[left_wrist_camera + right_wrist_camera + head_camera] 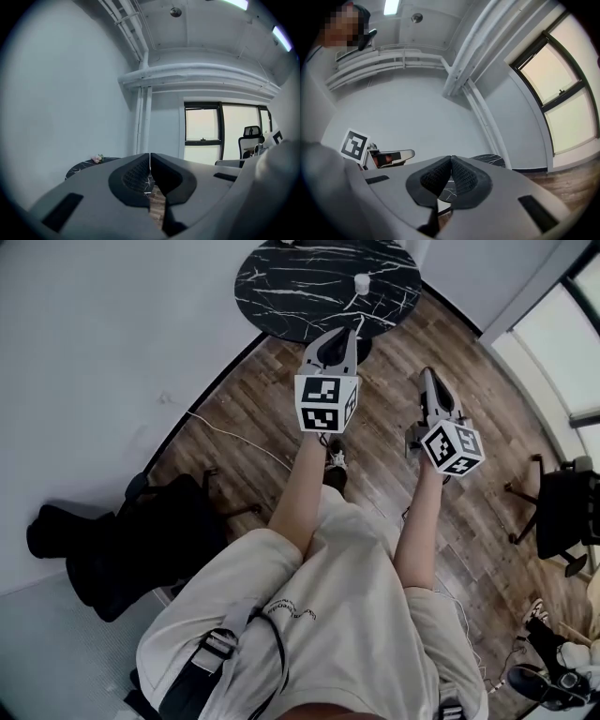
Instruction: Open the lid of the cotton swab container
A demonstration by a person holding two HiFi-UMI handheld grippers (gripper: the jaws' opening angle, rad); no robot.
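Observation:
A small white cylindrical container (362,283) stands on the round black marble table (309,287) at the top of the head view. Both grippers hang in the air over the wooden floor, short of the table. My left gripper (345,332) is shut and empty, its tips near the table's front edge. My right gripper (427,373) is further right and lower, also shut with nothing in it. In the left gripper view the jaws (150,154) meet, and part of the table (86,165) shows behind them. The right gripper's jaws (451,158) are closed too.
A black bag or chair (122,540) sits by the left wall, and a white cable (234,437) runs across the floor. An office chair (567,512) stands at the right near the window. Small flowers (97,158) lie on the table's far side.

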